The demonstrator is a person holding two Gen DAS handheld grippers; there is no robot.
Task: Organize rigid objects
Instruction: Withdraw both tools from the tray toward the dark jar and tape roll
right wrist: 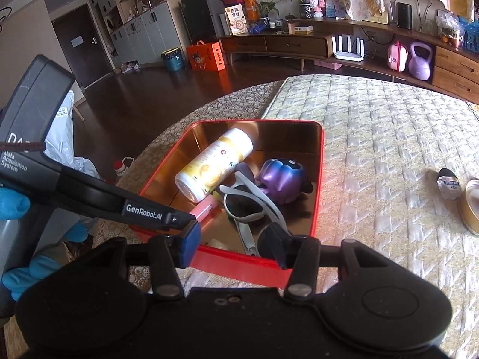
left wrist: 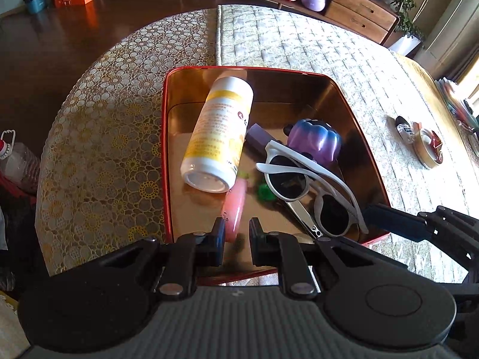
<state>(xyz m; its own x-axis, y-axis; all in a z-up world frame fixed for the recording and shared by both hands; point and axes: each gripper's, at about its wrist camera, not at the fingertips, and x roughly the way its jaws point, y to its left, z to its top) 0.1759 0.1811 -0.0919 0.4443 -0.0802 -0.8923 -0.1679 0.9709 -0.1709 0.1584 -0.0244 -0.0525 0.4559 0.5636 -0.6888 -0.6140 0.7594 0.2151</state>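
Observation:
A red tin box [left wrist: 164, 149] with a gold inside sits on the table; it also shows in the right wrist view [right wrist: 319, 185]. In it lie a white and yellow bottle [left wrist: 218, 131], white sunglasses [left wrist: 311, 188], a purple toy [left wrist: 317, 140], a pink tube [left wrist: 235, 209], a green piece [left wrist: 265, 193] and metal clippers [left wrist: 305, 224]. My left gripper [left wrist: 237, 240] is open over the box's near end, with the blurred pink tube just beyond its fingers. My right gripper [right wrist: 232, 243] is open and empty at the box's near rim.
A quilted cloth [right wrist: 389, 149] covers the table, with a lace cloth [left wrist: 98, 137] at its left. A small dark bottle [left wrist: 404, 128] and a round gold tin [left wrist: 428, 149] lie at the right. The floor drops off beyond the left edge.

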